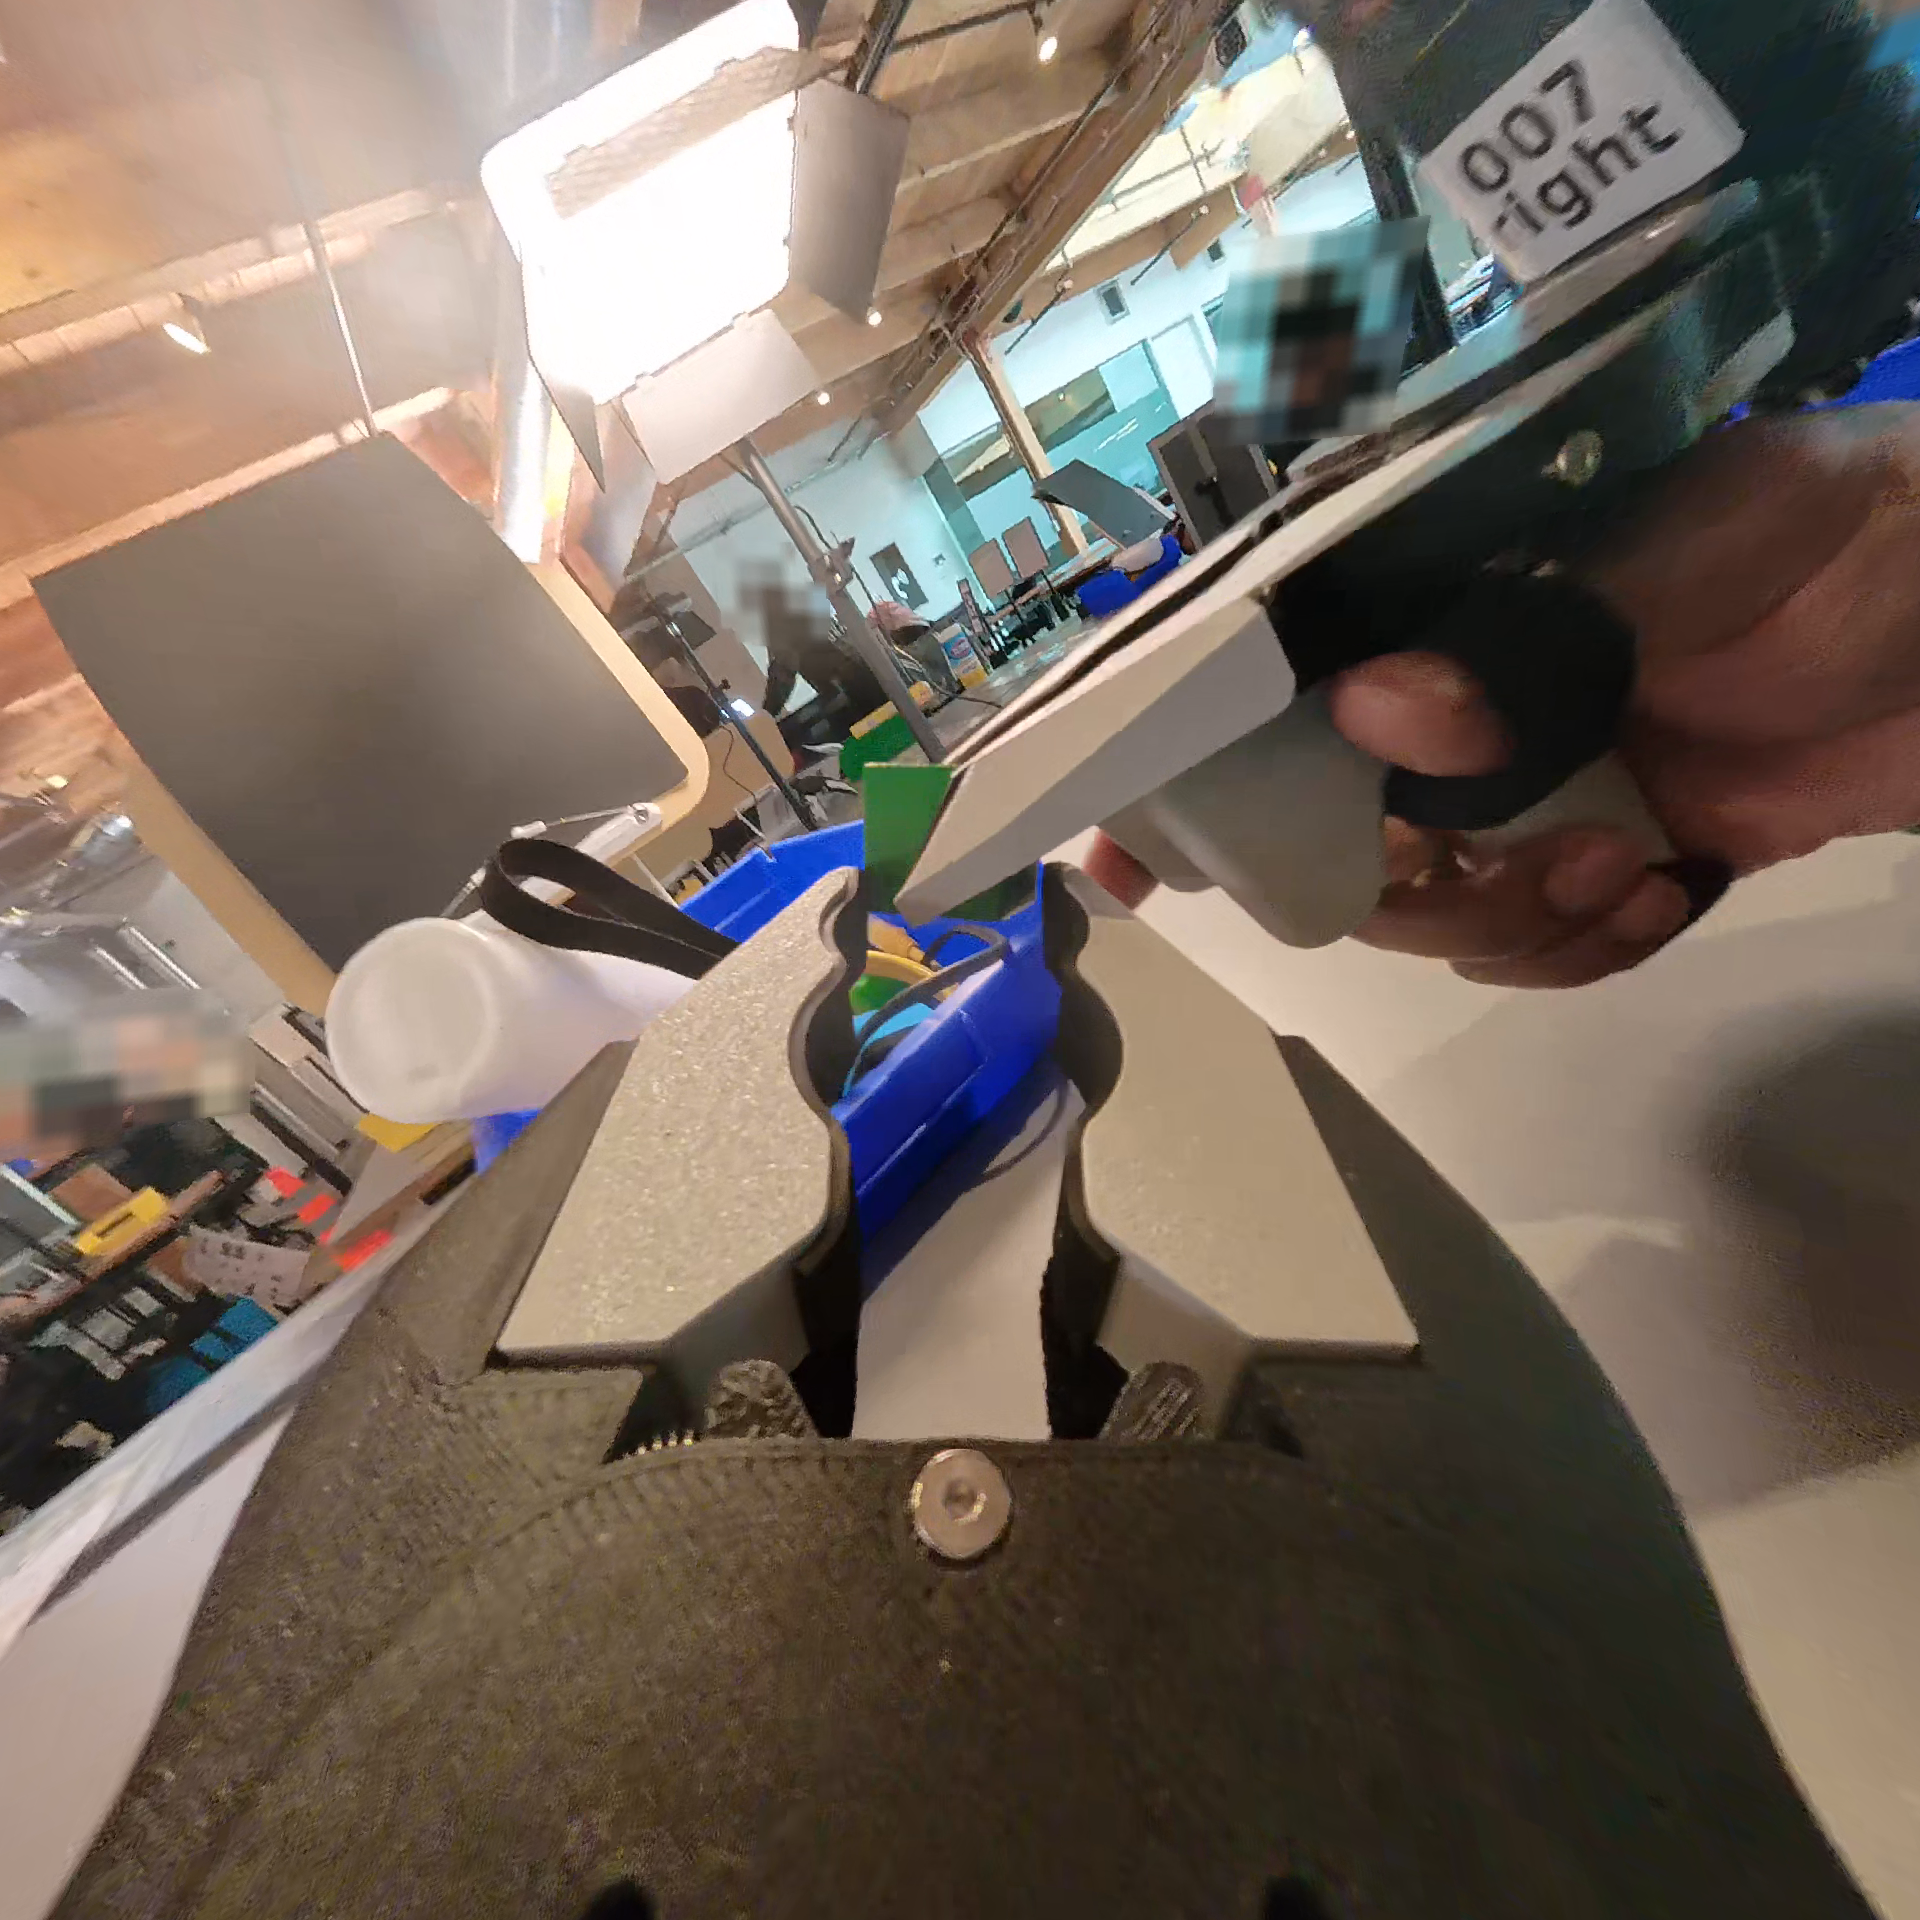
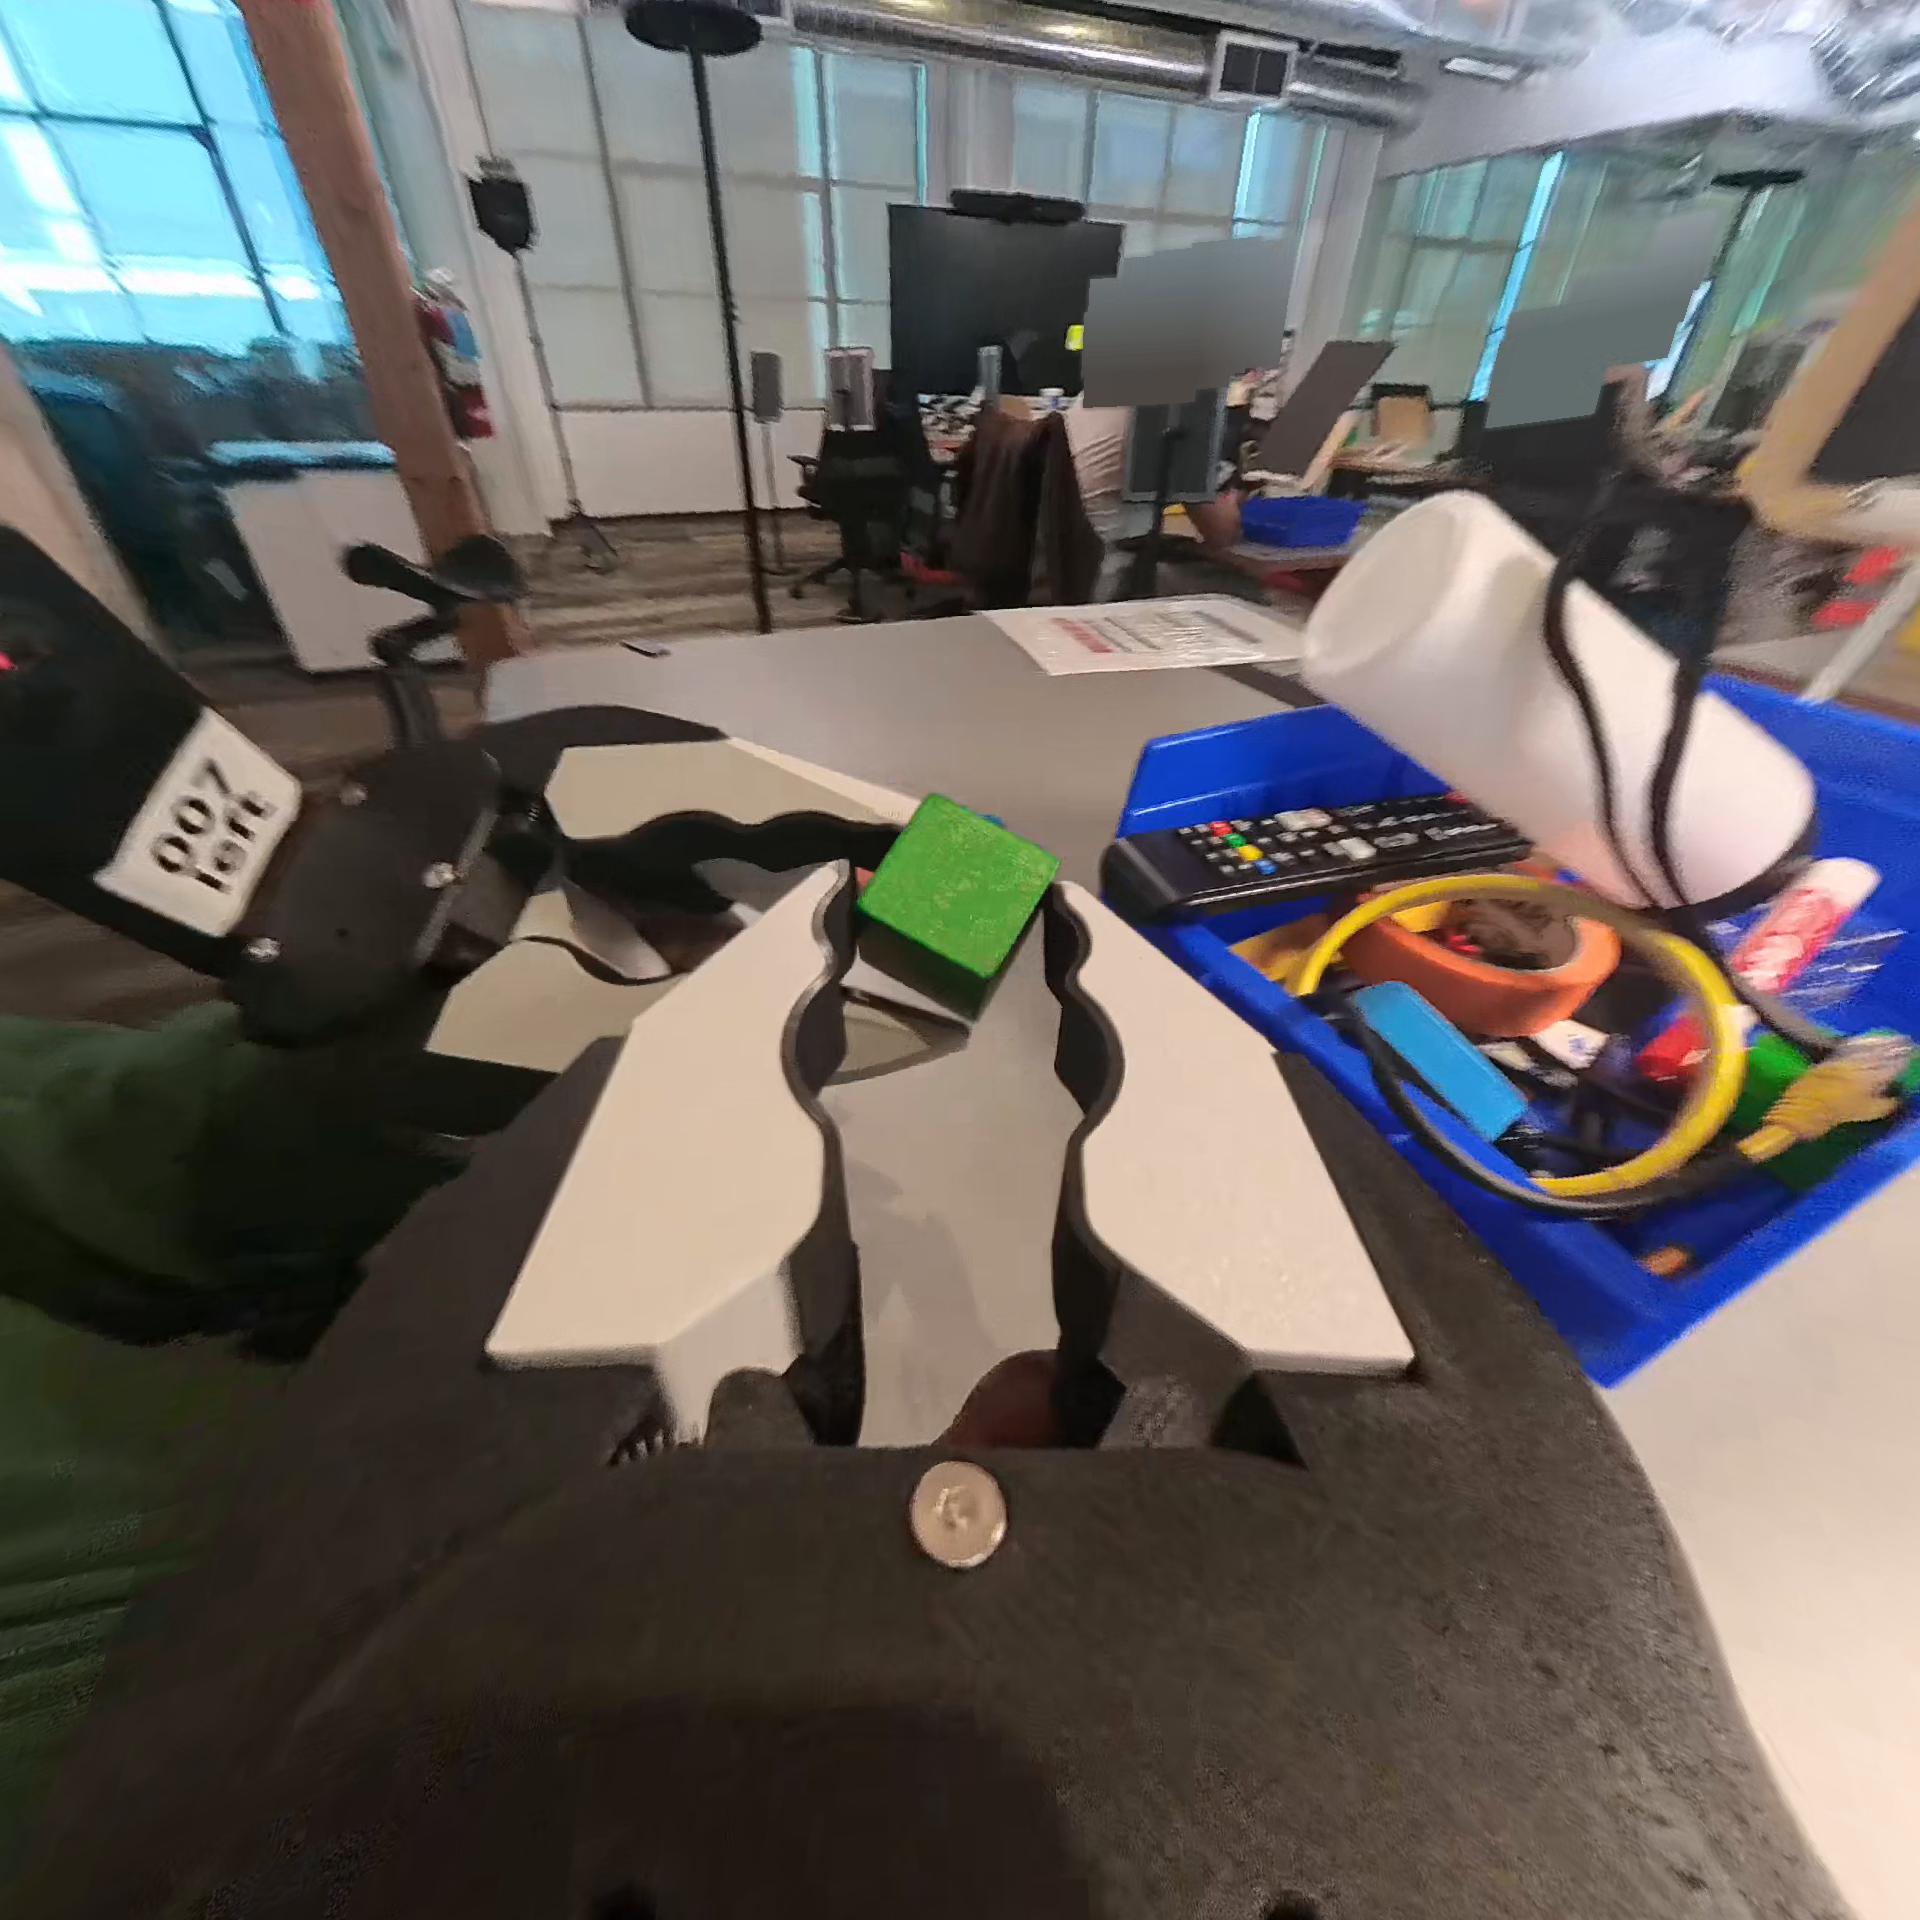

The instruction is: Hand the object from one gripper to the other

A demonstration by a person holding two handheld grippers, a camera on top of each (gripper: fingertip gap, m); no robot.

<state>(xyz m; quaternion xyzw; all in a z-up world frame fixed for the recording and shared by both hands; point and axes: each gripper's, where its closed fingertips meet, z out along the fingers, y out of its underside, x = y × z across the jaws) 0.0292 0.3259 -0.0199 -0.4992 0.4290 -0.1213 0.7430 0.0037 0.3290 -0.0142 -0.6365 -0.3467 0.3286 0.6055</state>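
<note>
A green block (image 2: 956,899) is held in the air between the tips of both grippers. In the right wrist view my right gripper (image 2: 951,894) has its two fingertips against the block's left and right sides. The left gripper reaches in from the left, and its fingers (image 2: 675,774) sit above and below the block. In the left wrist view the green block (image 1: 899,831) fills the gap between the tips of my left gripper (image 1: 951,883). A finger (image 1: 1091,748) of the right gripper crosses over it from the upper right and hides most of it.
A blue bin (image 2: 1195,758) of clutter stands just right of the handover, holding a black remote (image 2: 1320,842), a yellow ring (image 2: 1704,1029) and an orange tape roll (image 2: 1496,977). A white bottle (image 2: 1538,707) with a black cord leans out of it. The grey table (image 2: 883,686) lies below. The grippers are tip to tip, or close to it. The white bottle (image 2: 1538,707) is about equally far from each gripper, around 20 centimeters. Look for it in the left wrist view (image 1: 590,975) too.
</note>
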